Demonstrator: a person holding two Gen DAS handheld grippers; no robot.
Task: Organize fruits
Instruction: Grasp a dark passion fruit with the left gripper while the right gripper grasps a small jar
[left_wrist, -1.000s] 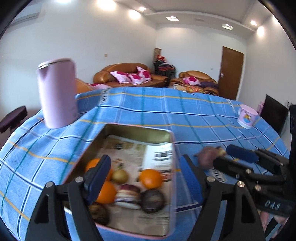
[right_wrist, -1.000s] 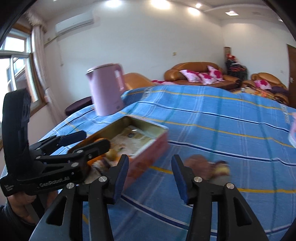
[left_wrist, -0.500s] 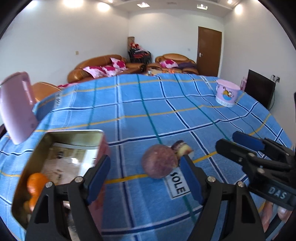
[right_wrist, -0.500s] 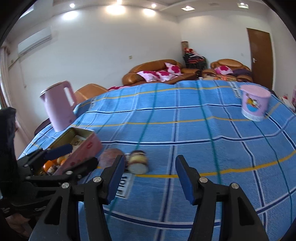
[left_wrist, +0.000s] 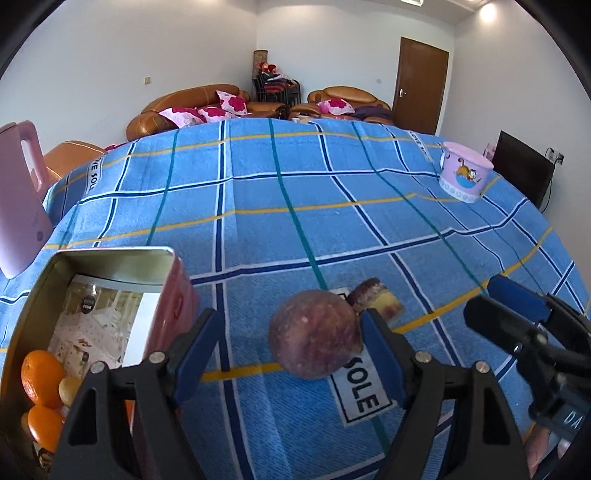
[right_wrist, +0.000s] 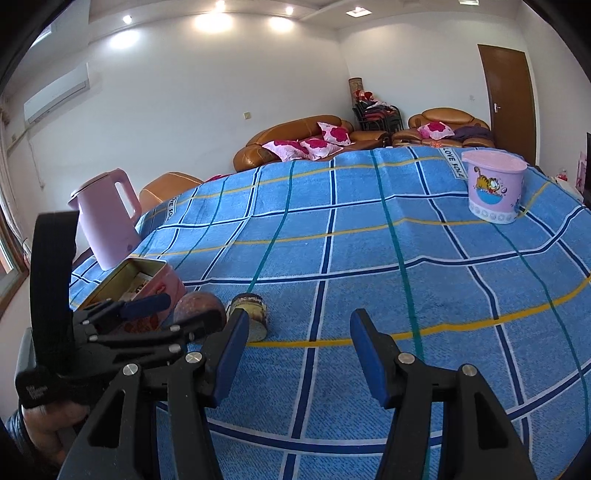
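The purple fruit (left_wrist: 314, 339) lies between our left gripper's (left_wrist: 291, 354) wide, empty jaws, nearer its right pad; our right gripper (right_wrist: 297, 350), also open and empty, sits farther right.

We are seeing a woven, matt cloth (left_wrist: 280, 192) covering the table, a shiny metal tin (left_wrist: 110, 254) lined with paper, dull-skinned purple fruit (left_wrist: 314, 345), and a glossy plastic bucket (right_wrist: 493, 192).
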